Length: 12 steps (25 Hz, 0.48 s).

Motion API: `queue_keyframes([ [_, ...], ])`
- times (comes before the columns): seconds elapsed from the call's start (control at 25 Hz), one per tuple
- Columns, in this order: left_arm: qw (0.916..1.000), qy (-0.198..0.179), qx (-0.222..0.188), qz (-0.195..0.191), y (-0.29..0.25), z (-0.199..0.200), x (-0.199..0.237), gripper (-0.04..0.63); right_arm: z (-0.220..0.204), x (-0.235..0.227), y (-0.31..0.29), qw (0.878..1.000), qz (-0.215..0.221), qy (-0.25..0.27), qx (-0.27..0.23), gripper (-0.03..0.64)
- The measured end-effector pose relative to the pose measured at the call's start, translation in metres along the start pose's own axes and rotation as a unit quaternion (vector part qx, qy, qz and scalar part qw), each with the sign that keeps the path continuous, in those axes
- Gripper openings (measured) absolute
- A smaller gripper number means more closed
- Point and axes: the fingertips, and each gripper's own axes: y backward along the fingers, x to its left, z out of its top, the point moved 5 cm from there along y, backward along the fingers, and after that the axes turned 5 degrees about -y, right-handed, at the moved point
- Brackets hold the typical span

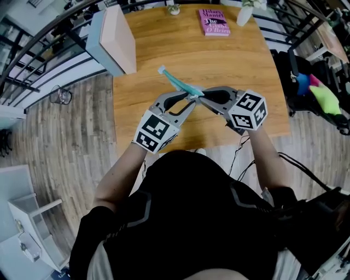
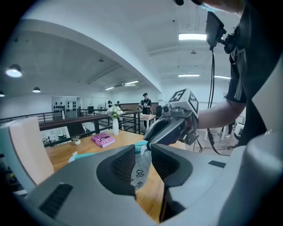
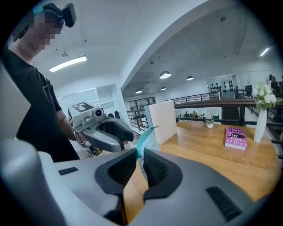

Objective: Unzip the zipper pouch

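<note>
Both grippers meet tip to tip over the table [image 1: 164, 54], just in front of the person, with the pouch [image 1: 176, 82] between them.

Right gripper [image 3: 140, 155]: jaws nearly together, clamped on the pouch's teal edge. The pouch sticks up out of the pinch.

Left gripper [image 2: 142, 154]: jaws apart. A clear printed flap of the pouch hangs in the gap, and I don't see the pads pressing it, so it counts as open with the flap between them.

Pouch: teal, thin. From the head view it runs out from the jaw tips toward 11 o'clock, off the tabletop. Can't make out the zipper pull or how far it is unzipped.

Rest of the table:
- Pink book [image 1: 214, 22] at 12 o'clock near the far edge.
- White vase [image 1: 244, 13] just beside the book, at 1 o'clock.
- White box [image 1: 117, 38] on the table's left edge at 10 o'clock.

All three are well apart from the pouch.
</note>
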Motion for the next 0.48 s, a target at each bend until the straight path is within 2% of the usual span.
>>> queue_keyframes([
  [0.24,0.9999,-0.009,-0.005,-0.011,0.003,0.017,-0.007,0.125,0.018,0.014,0.005,1.000,0.009,0.000,-0.024,0.058],
  [0.48,0.9997,0.017,-0.014,-0.010,0.009,0.020,-0.001,0.046,0.023,0.021,0.009,1.000,0.010,0.013,-0.020,0.058],
])
